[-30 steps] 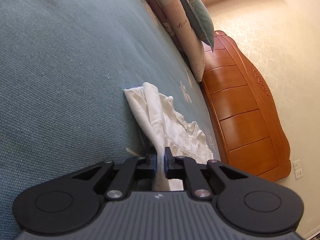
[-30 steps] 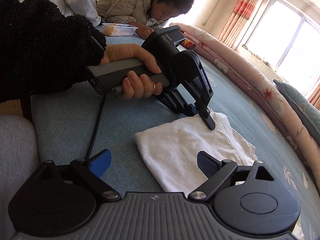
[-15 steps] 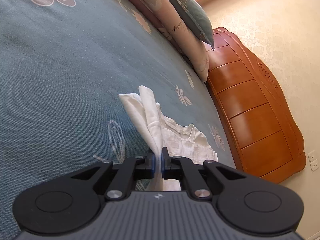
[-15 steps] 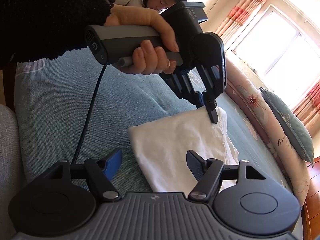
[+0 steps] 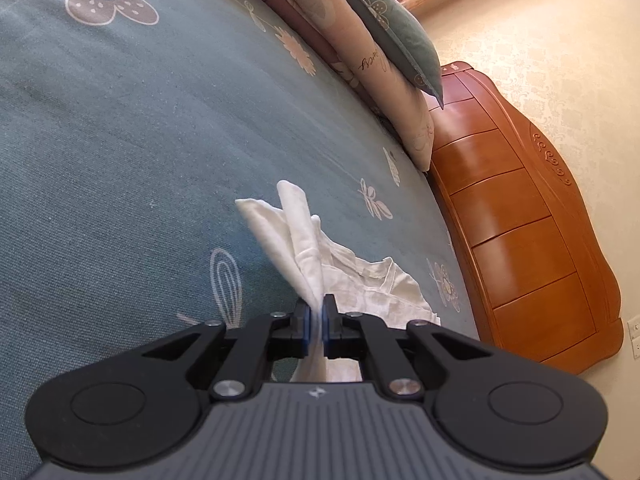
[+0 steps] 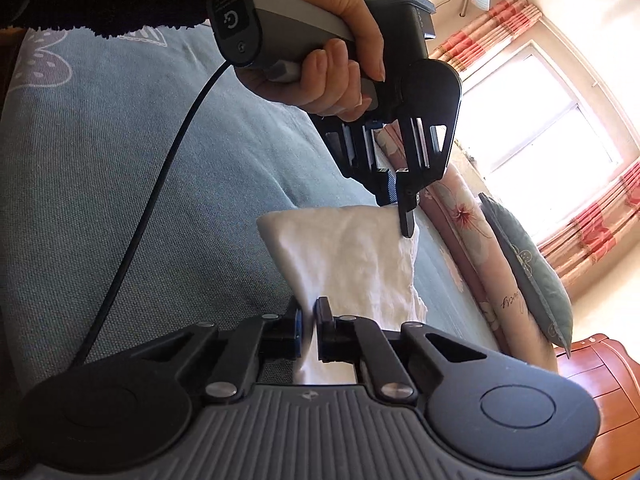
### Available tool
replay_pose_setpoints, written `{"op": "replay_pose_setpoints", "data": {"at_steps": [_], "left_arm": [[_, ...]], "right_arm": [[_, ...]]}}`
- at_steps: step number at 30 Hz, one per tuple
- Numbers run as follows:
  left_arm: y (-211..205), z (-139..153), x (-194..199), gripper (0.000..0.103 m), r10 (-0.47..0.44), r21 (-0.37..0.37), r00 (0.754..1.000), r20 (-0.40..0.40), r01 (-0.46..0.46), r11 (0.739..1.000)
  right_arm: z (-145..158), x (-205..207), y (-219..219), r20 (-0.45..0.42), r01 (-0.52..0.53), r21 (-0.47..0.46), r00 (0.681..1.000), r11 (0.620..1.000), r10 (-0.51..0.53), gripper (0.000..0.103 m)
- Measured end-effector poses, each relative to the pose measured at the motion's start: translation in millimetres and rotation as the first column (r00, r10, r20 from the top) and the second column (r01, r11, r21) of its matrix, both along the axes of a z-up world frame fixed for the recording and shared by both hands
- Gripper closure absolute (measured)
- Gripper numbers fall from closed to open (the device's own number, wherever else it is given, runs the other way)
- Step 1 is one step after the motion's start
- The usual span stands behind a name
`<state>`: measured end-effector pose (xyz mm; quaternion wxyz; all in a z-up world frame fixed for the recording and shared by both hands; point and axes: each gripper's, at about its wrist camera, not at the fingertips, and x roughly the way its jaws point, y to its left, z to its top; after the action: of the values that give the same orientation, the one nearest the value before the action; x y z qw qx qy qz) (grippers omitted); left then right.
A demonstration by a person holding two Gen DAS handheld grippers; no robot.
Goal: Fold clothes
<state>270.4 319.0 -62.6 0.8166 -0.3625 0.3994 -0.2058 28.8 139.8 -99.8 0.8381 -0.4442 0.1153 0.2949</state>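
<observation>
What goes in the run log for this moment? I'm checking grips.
left gripper: shut on white cloth garment | right gripper: shut on same garment | garment: edge lifted off blue-green floral bedspread

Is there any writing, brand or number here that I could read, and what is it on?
No text reads clearly.
Cursive word on the pink pillow: too warped and blurred to read.
Small print on the handle end of the left gripper: too small to read.

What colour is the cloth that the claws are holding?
White. The crumpled white cloth shows best in the right wrist view.
</observation>
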Motion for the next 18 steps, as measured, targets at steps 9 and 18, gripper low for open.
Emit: {"op": "replay_pose_setpoints", "data": {"at_steps": [9,18], "left_arm": [[-26.1,36.9,0.7,0.099,-0.002,0.088,1.0,0.029,-0.001,0.996],[-66.7,81.4,-1.1,0.1,-0.012,0.176,0.998,0.063,0.001,0.984]], "right_arm": [[32.7,-4.5,-26.4,-0.058,0.032,0.142,0.998,0.989,-0.024,0.098],[67.2,-1.4,-64.5,-0.082,0.079,0.259,0.995,0.963,-0.059,0.099]]}}
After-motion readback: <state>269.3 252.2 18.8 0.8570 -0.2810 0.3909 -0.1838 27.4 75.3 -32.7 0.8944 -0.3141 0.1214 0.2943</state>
